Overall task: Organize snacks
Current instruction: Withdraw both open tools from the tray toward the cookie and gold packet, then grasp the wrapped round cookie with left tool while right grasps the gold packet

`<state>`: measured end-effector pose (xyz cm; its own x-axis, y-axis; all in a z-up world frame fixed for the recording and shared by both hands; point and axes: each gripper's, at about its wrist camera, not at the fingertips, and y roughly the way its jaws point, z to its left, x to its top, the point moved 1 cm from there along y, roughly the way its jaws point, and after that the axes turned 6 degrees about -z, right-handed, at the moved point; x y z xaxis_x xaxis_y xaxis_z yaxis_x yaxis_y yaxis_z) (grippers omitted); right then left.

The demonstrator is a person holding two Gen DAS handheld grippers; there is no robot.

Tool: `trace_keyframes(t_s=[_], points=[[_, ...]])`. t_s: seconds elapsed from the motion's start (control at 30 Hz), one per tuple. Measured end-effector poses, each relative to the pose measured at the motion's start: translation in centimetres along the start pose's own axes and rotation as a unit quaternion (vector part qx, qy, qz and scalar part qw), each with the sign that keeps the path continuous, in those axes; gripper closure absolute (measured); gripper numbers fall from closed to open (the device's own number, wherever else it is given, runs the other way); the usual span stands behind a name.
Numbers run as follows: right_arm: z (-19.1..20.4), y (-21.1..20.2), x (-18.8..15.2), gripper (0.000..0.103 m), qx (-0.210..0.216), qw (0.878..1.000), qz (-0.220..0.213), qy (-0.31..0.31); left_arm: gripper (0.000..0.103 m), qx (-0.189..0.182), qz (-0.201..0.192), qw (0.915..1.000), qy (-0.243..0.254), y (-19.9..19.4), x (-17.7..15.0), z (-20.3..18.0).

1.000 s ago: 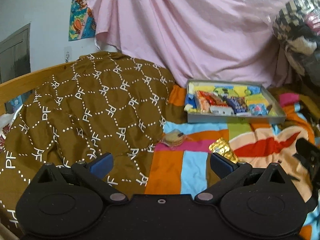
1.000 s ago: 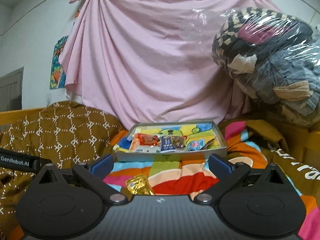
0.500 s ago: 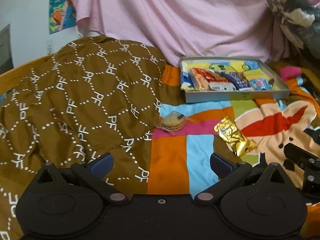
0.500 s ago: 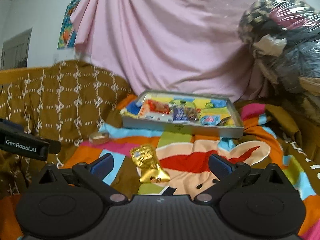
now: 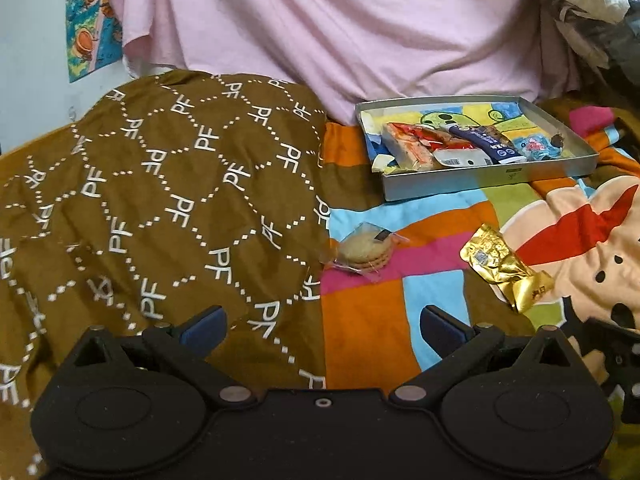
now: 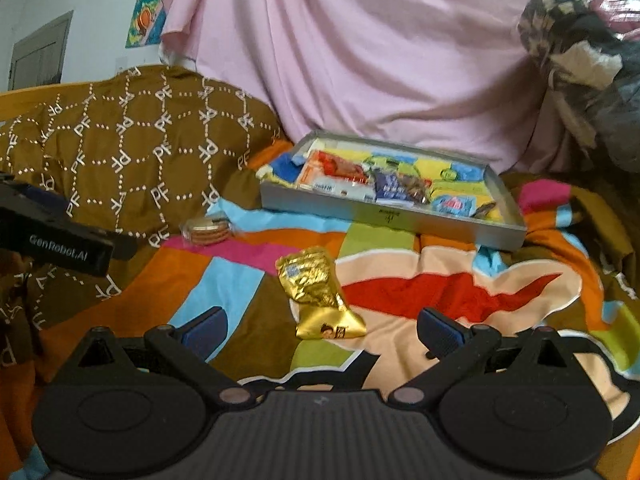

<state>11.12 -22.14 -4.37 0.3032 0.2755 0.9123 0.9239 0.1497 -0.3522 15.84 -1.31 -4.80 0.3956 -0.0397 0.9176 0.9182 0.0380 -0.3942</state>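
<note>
The crinkled gold foil snack packet (image 6: 320, 292) lies centre frame on the multicoloured patchwork blanket (image 6: 460, 292), ahead of the spread, empty right gripper (image 6: 320, 326); lower squarely, pinching its bulged middle.

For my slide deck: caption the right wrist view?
Open right gripper nears gold snack packet on the colourful blanket, snack tray behind.

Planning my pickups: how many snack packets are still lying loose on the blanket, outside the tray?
2. The cookie pack lies by the brown quilt's edge; the gold packet lies ahead of the right tongs. Folds could hide more.
</note>
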Motion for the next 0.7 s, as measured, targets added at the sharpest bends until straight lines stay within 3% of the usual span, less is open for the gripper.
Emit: trace_keyframes(t_s=[0.2, 0.37, 0.53, 0.7], points=[[-0.3, 2.1, -0.1, 0.0, 0.007, 1.0, 0.002, 0.011, 0.001, -0.022, 0.023, 0.9995, -0.007, 3.9, 0.4, 0.7], [-1.5, 4.6, -0.5, 0.0, 0.018, 0.998, 0.025, 0.048, 0.001, -0.057, 0.011, 0.9982, -0.016, 7.5, 2.1, 1.7], [-2.1, 6.6, -0.6, 0.0, 0.019, 0.998, 0.028, 0.054, 0.001, -0.111, 0.005, 0.9935, -0.028, 10.9, 3.4, 1.7], [-1.5, 8.8, -0.5, 0.0, 0.033, 0.999, 0.026, 0.013, 0.001, -0.191, 0.007, 0.9816, 0.007, 13.2, 3.7, 0.9]])
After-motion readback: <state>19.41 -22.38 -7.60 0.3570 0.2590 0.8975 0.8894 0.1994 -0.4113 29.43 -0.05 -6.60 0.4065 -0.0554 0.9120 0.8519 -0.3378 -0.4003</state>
